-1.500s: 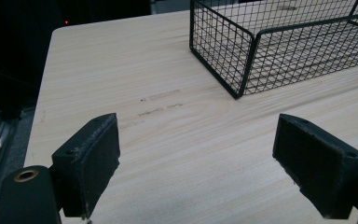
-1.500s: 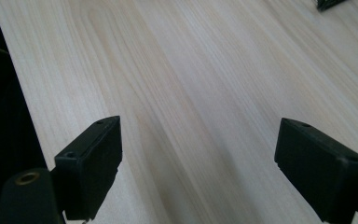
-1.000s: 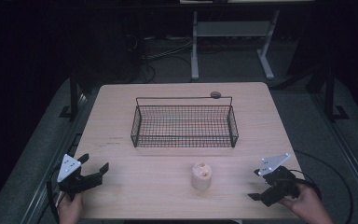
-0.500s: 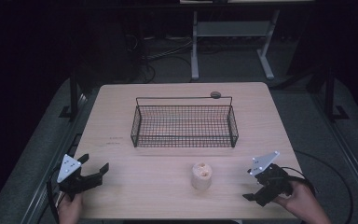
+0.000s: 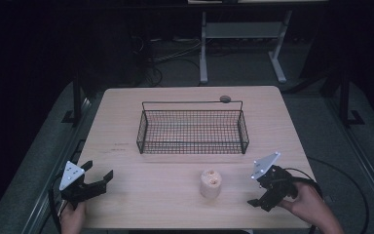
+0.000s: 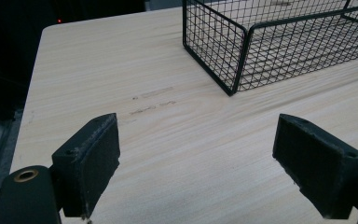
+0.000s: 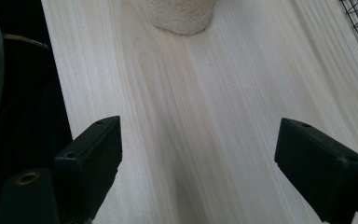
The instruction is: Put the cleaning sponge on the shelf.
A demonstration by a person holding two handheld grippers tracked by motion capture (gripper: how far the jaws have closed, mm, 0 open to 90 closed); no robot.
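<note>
No readable text, label, brand or number appears; faint dark marks on the counter [image 6: 151,100] near the wire basket [image 6: 279,51] stay illegible.

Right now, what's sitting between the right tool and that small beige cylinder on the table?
Nothing: in the right gripper view, bare wooden table runs from the open right tool to the beige cylinder. The high view agrees.

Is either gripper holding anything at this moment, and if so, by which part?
Nothing is held. The left gripper and right gripper both stand open over bare table.
</note>
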